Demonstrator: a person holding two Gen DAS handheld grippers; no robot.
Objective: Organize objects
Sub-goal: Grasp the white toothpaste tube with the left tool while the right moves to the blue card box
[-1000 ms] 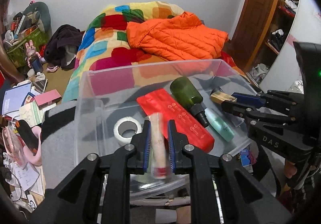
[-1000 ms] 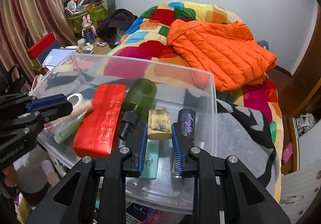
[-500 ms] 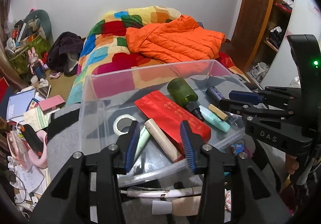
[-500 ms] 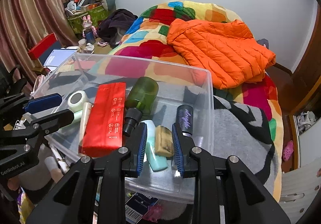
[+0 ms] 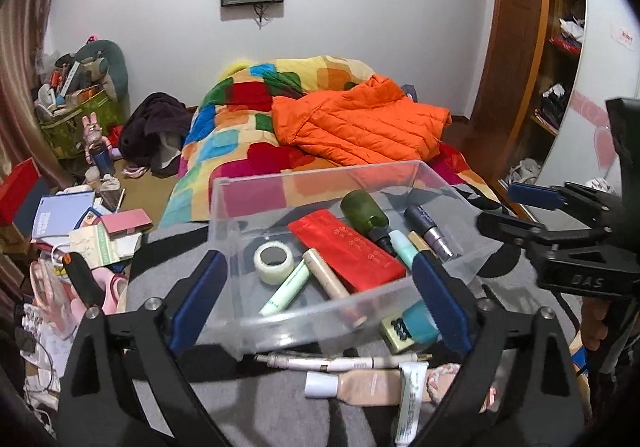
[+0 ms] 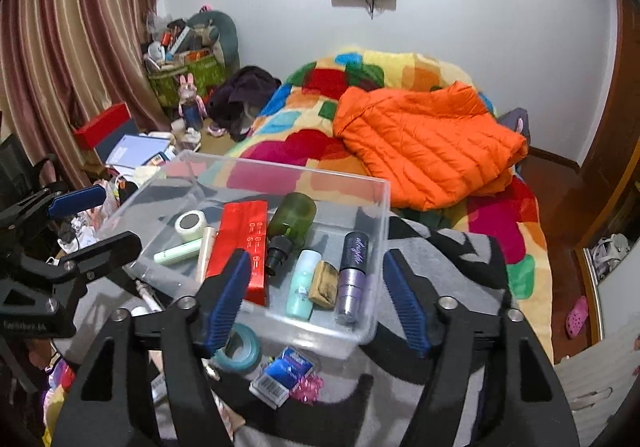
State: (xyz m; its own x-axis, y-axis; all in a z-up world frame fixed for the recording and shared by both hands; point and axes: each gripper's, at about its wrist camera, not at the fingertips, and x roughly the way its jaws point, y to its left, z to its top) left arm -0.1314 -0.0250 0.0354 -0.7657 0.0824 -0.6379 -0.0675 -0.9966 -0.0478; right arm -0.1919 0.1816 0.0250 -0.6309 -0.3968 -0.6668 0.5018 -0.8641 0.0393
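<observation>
Both claws hung spread wide and empty: left claw point(image 5: 316, 289), right claw point(image 6: 316, 301), each just short of the near wall of the clear bin point(image 5: 320, 317).

Loose things lay on the grey blanket point(image 5: 256, 403) below my left claw, at 6 o'clock: a thin white pen point(image 5: 340, 361), a beige tube point(image 5: 360, 387) and a small white tube point(image 5: 408, 403) crossing it. Below my right claw, at 7 o'clock, sat a teal tape roll point(image 6: 240, 347); at 6, a blue packet point(image 6: 282, 375).

Judgement: all light. The tubes looked soft and would dent, so grip mid-body, across the width. The pen was stiff, thin and likely to roll; pinch it at the centre. The tape roll was rigid; take it across the rim.

Inside the bin, at 12 o'clock: white tape point(image 5: 274, 257), red box point(image 5: 346, 249), green bottle point(image 5: 364, 211), purple tube point(image 6: 352, 267).
</observation>
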